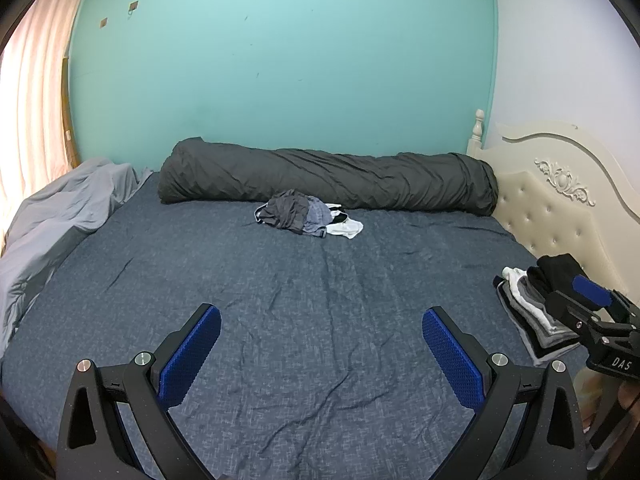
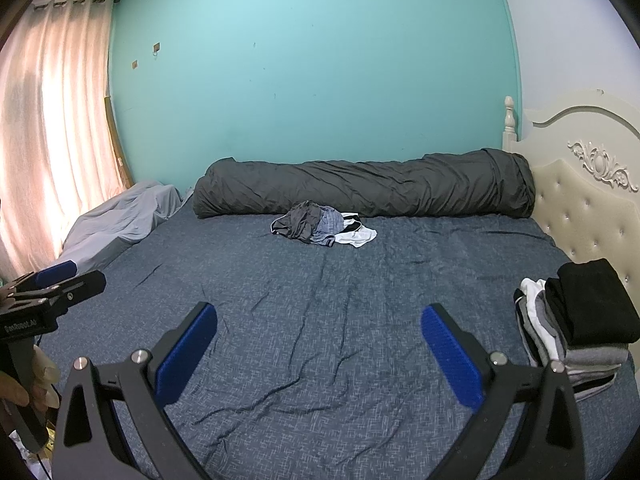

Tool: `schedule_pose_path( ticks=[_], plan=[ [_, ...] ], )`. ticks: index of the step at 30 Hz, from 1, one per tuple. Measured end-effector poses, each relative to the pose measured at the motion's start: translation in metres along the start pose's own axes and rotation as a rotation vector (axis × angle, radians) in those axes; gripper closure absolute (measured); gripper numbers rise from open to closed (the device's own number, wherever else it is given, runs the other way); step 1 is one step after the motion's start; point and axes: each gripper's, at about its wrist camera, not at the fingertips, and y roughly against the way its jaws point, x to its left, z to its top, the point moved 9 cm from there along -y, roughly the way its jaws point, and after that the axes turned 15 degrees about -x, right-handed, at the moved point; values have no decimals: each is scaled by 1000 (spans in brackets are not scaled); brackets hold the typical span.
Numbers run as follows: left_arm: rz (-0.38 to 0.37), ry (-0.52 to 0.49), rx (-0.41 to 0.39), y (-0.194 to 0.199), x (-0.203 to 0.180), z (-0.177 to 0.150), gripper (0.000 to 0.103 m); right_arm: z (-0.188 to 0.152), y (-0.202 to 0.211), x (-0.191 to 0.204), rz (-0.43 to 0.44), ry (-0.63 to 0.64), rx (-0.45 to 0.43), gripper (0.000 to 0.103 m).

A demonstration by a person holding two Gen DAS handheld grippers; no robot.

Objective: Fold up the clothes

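Pale grey sheet (image 1: 60, 216): bunched at the bed's left edge, by the curtain (image 2: 48, 128).
Left gripper (image 1: 320, 340): jaws spread wide, holding nothing, above bare blue bedsheet (image 1: 280, 300).
Loose clothes pile (image 1: 308, 214): grey, blue and white pieces, crumpled, well beyond both grippers, just before the rolled dark duvet (image 1: 328, 178).
Right gripper (image 2: 319, 338): jaws spread wide, empty.
Folded stack (image 2: 580, 324): black piece on top, beside the right gripper, near the cream headboard (image 2: 588, 200).
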Motion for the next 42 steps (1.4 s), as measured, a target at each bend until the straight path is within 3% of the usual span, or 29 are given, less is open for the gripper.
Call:
schedule_pose_path(
  ticks=[12, 21, 32, 36, 42],
  plan=[
    [1, 8, 11, -10, 4, -6, 0, -7, -10, -3, -4, 1, 14, 0],
    [13, 29, 46, -40, 16, -19, 0, -25, -38, -15, -16, -15, 58, 0],
    [65, 52, 94, -128, 41, -45, 0, -59, -116, -36, -15, -21, 124, 0],
    [85, 61, 111, -162, 50, -55, 0, -76, -159, -44, -7, -28, 146, 0],
    [114, 87, 128, -243, 70, -75, 0, -100, -241, -54, 17, -24, 168, 0]
  ],
)
